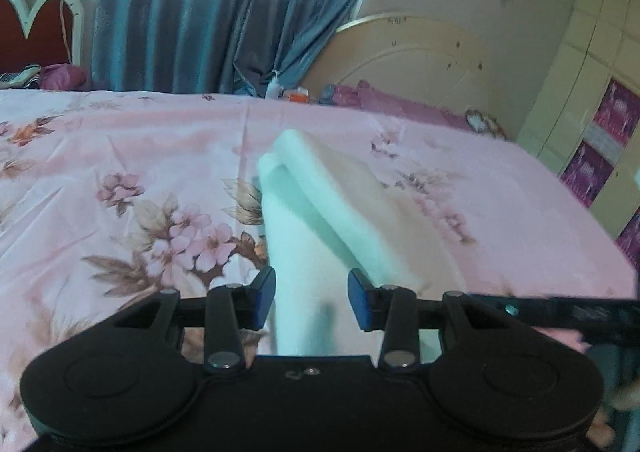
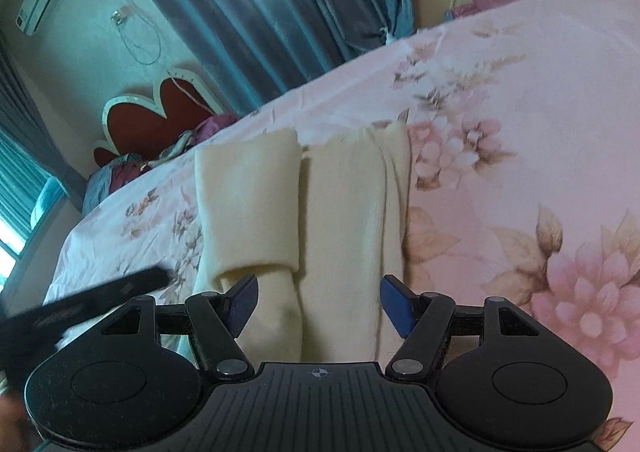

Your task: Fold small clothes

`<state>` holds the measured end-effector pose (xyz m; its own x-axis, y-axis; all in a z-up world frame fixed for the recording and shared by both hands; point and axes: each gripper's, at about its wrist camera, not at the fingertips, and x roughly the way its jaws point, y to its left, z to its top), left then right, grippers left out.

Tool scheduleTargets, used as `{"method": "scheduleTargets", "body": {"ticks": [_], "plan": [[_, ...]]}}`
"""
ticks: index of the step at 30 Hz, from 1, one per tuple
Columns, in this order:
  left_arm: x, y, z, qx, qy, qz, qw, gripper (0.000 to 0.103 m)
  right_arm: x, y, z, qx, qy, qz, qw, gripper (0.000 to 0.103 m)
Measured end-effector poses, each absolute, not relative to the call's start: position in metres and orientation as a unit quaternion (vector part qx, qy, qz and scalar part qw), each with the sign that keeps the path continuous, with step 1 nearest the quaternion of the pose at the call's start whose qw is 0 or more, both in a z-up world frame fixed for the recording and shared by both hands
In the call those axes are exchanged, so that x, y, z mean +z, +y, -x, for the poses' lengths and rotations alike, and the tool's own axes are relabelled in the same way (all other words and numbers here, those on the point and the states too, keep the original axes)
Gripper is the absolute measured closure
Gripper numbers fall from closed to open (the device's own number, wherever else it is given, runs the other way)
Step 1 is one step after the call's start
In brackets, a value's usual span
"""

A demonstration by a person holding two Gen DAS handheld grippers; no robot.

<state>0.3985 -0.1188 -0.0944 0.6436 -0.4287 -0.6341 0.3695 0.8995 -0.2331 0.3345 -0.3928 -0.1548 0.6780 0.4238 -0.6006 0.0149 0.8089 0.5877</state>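
Observation:
A small cream-white garment (image 1: 320, 212) lies on the pink floral bedsheet (image 1: 120, 156), partly folded, with one flap laid over its far part. In the right wrist view the same garment (image 2: 344, 220) shows as two long panels side by side, the left one (image 2: 248, 204) doubled back on itself. My left gripper (image 1: 311, 298) is open, its blue pads either side of the garment's near end. My right gripper (image 2: 320, 304) is open too, wider, straddling the near end of the garment. Neither holds cloth.
A blue curtain (image 1: 200, 12) hangs behind the bed. A cream headboard (image 1: 412, 52) and purple pillows (image 1: 384, 100) are at the far right, a wardrobe (image 1: 592, 100) beyond. A red heart-shaped headboard (image 2: 160, 112) stands at the left. The other gripper's black body (image 1: 560, 312) crosses the right edge.

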Motion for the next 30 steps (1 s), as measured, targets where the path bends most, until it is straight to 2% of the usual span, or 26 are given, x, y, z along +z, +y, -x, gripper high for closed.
{"method": "scheduleTargets", "body": {"ticks": [5,11,17,21,23,30], "plan": [[-0.113,-0.139,-0.421,-0.221,0.356,0.016,0.908,0.065,-0.159,-0.395,-0.338,0.127,0.383,-0.304,0.863,0.036],[-0.110,-0.177,-0.438,-0.249,0.335,-0.019,0.909,0.065,-0.162,-0.395,-0.347,0.126,0.389,-0.295,0.864,0.036],[-0.111,-0.201,-0.446,-0.300,0.351,-0.003,0.887,0.065,-0.161,-0.395,-0.359,0.105,0.390,-0.272,0.873,0.036],[-0.111,-0.186,-0.449,-0.297,0.359,0.025,0.884,0.065,-0.160,-0.392,-0.368,0.105,0.390,-0.256,0.878,0.036],[-0.104,-0.169,-0.445,-0.279,0.344,0.032,0.896,0.060,-0.161,-0.392,-0.372,0.105,0.393,-0.255,0.877,0.036],[-0.102,-0.124,-0.435,-0.219,0.333,0.007,0.917,0.058,-0.157,-0.400,-0.369,0.140,0.397,-0.285,0.861,0.036]]}}
